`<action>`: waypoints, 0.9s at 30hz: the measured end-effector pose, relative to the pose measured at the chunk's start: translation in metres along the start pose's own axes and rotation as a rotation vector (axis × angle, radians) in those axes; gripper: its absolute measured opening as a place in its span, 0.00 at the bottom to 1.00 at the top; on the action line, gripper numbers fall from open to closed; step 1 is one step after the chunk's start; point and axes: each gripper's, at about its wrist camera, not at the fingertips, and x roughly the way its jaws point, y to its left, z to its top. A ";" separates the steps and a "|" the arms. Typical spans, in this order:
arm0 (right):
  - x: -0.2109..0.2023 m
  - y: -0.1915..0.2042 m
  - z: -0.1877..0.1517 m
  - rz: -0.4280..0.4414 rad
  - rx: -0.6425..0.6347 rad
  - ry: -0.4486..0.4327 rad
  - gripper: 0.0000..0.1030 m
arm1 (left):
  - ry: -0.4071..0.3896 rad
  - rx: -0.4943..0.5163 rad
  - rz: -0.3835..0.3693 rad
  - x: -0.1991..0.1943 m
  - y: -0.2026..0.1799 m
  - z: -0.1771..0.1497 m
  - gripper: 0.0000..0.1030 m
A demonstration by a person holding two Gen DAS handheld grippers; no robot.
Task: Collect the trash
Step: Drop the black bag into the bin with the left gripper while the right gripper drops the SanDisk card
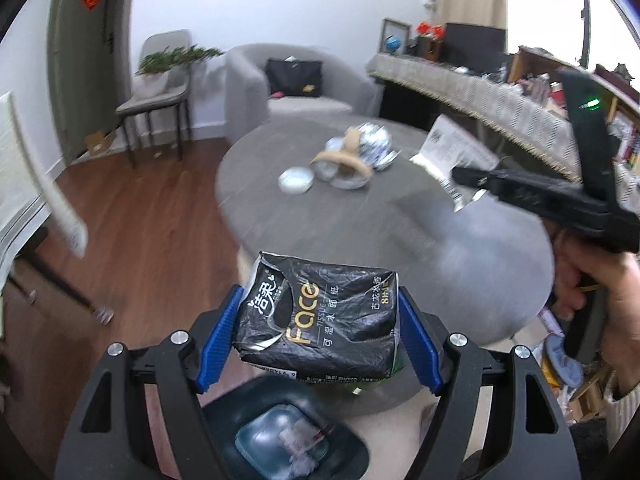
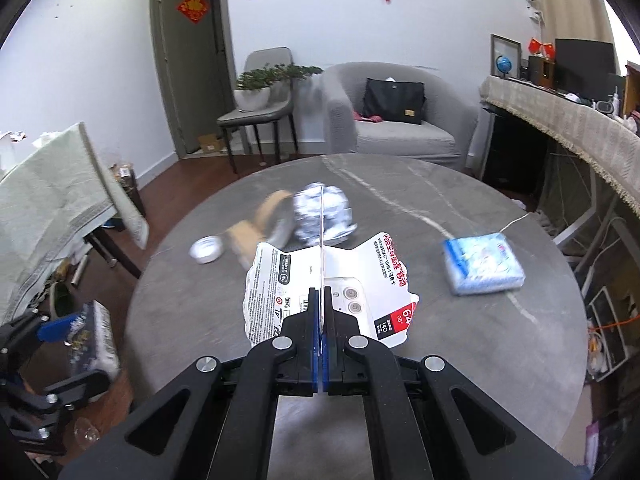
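Note:
My left gripper (image 1: 320,320) is shut on a black tissue pack (image 1: 320,320) and holds it in the air beside the round grey table (image 1: 320,220), above a dark bin (image 1: 280,432). My right gripper (image 2: 321,304) is shut on a flat white card package (image 2: 360,276), held edge-on above the table; it also shows in the left wrist view (image 1: 448,156). A crumpled foil ball (image 2: 320,216), a tape roll (image 2: 256,228) and a small white lid (image 2: 206,249) lie on the table. A blue tissue pack (image 2: 482,263) lies at the right.
A grey armchair (image 2: 400,120) with a black bag, a chair with a plant (image 2: 260,100) and a cloth-covered shelf (image 2: 560,120) stand behind the table. A cloth-covered table (image 2: 52,200) is at the left. The floor is wood.

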 end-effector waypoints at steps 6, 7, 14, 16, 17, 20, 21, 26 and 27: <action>-0.017 0.029 -0.014 0.048 -0.047 -0.005 0.01 | 0.056 -0.037 0.050 -0.011 0.017 -0.027 0.74; -0.020 0.034 -0.016 0.057 -0.051 -0.006 0.01 | 0.072 -0.045 0.060 -0.011 0.019 -0.032 0.74; -0.034 0.070 -0.030 0.117 -0.095 -0.002 0.01 | 0.154 -0.105 0.070 -0.008 0.037 -0.065 0.74; -0.035 0.079 -0.034 0.134 -0.104 0.005 0.01 | 0.183 -0.110 0.077 -0.004 0.039 -0.072 0.74; -0.036 0.084 -0.036 0.145 -0.110 0.010 0.01 | 0.204 -0.111 0.079 -0.002 0.042 -0.078 0.74; -0.037 0.098 -0.042 0.175 -0.126 0.022 0.01 | 0.246 -0.085 0.097 0.001 0.047 -0.092 0.74; -0.037 0.104 -0.043 0.187 -0.137 0.027 0.01 | 0.259 -0.084 0.097 0.002 0.049 -0.097 0.74; -0.036 0.131 -0.053 0.225 -0.181 0.057 0.01 | 0.314 -0.104 0.083 0.005 0.061 -0.114 0.78; -0.036 0.133 -0.054 0.228 -0.186 0.061 0.01 | 0.310 -0.104 0.084 0.004 0.062 -0.115 0.80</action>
